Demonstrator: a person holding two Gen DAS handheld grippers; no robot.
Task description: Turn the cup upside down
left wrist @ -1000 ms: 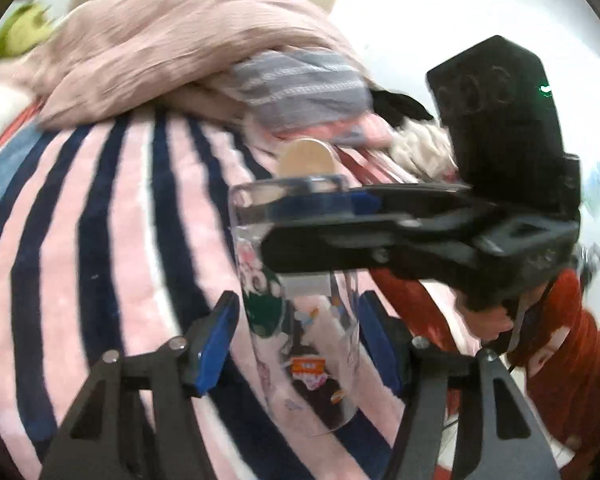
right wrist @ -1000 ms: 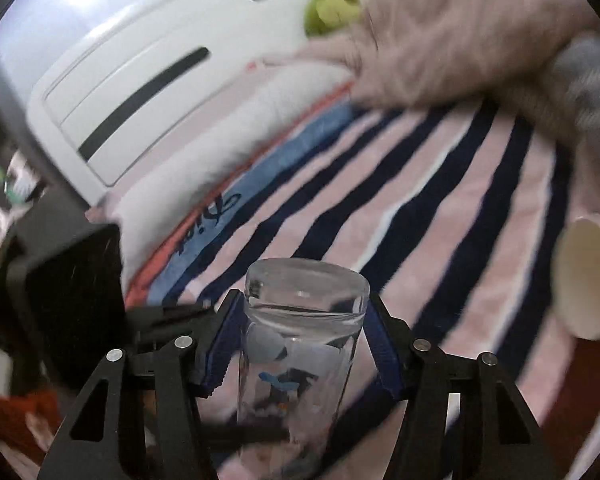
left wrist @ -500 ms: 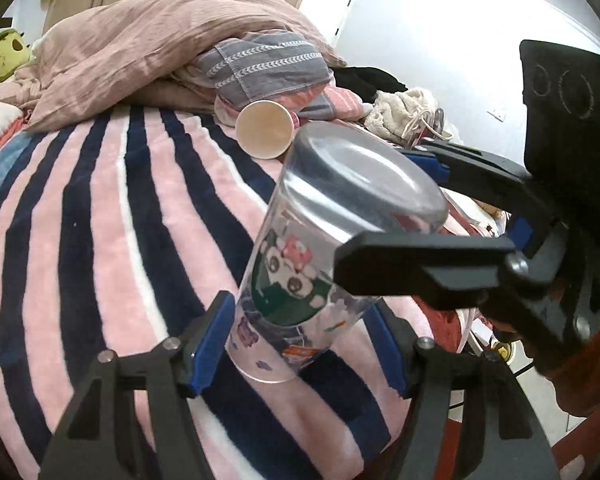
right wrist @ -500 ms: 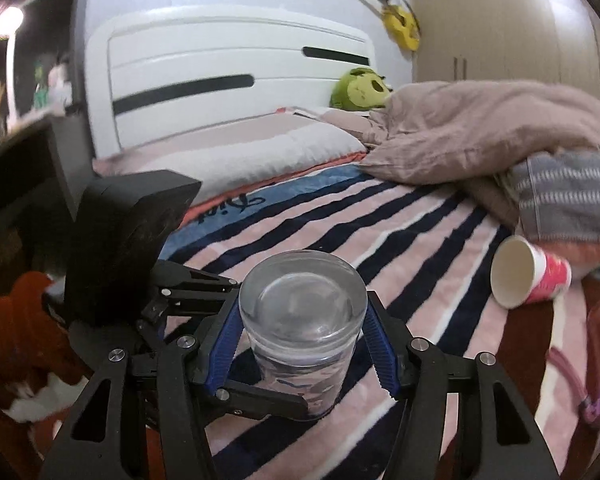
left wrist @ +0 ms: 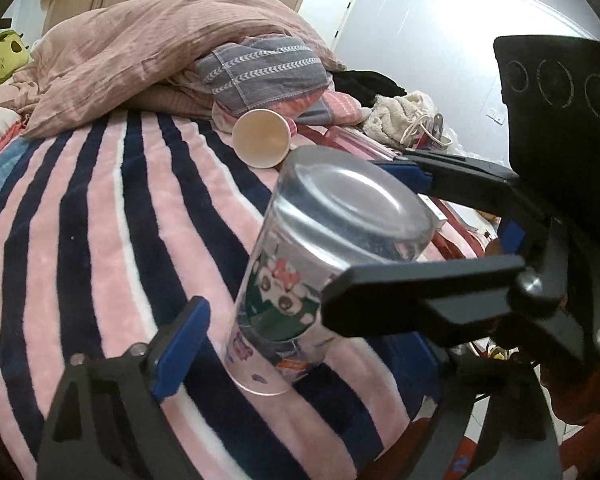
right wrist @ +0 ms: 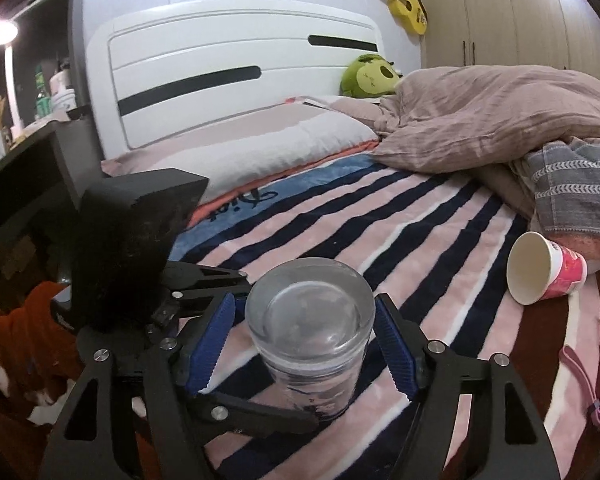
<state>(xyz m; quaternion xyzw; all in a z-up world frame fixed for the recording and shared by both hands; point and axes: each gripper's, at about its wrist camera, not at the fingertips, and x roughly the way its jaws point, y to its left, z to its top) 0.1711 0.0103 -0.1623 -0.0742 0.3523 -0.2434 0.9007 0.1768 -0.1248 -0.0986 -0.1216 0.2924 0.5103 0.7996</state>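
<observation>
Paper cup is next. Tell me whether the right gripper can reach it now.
Probably, after backing off: the glass cup stands between the right gripper's open fingers. The paper cup lies sideways on the striped blanket to the right, nothing between.

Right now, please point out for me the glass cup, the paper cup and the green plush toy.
glass cup (right wrist: 310, 316): right wrist view, on its thick clear base, facing up.
paper cup (right wrist: 529, 268): right wrist view, on the pale inside of its open mouth.
green plush toy (right wrist: 370, 76): right wrist view, on its face.
</observation>
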